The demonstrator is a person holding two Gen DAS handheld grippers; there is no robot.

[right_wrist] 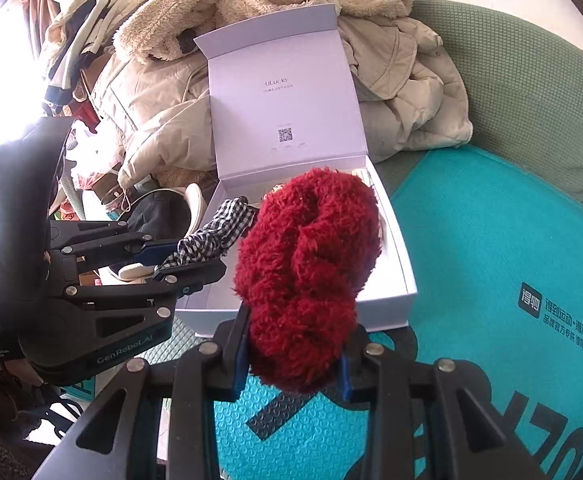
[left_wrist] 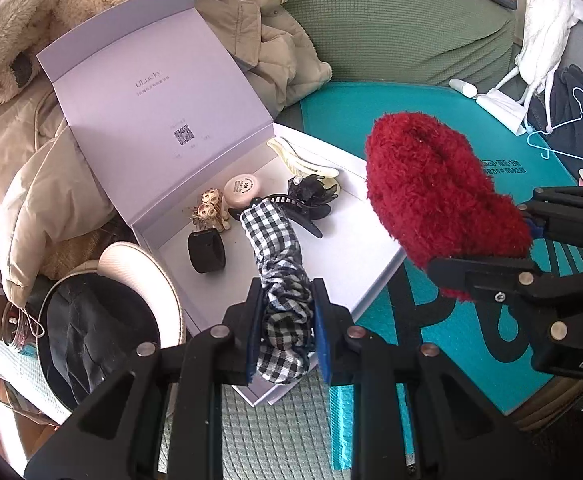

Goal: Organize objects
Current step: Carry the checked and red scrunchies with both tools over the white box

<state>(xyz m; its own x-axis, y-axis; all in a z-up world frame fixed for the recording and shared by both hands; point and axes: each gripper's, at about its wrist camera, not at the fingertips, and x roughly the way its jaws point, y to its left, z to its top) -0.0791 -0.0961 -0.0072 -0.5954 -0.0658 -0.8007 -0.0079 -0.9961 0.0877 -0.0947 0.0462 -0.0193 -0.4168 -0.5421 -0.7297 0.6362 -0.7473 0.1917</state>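
The white gift box (left_wrist: 331, 256) stands open on the teal mat (left_wrist: 471, 320), its lid leaning back against a heap of beige coats (left_wrist: 27, 168). Several small accessories already lie on its floor: a cream hair claw (left_wrist: 303, 160), a black bow clip (left_wrist: 311, 196), a round pink tin (left_wrist: 241, 192), a small beige ornament (left_wrist: 211, 210) and a black band (left_wrist: 207, 250). That portion of the sorting appears done. Two items are in transit. The left gripper (left_wrist: 285, 332) is clamped narrowly on a black-and-white checked scrunchie (left_wrist: 279, 272), which hangs over the near edge of the box. The right gripper (right_wrist: 293, 354) is closed on a fluffy red scrunchie (right_wrist: 307, 272), held above the box's near right corner and not touching its floor. Neither scrunchie is deposited yet; judging by position, both are due to go into the box. Outside it, a white tube (left_wrist: 465, 89) and a blue hanger (left_wrist: 563, 136) remain on the far side of the mat, and a cap (left_wrist: 103, 320) sits beside the box. Whether these belong to the task cannot be determined.
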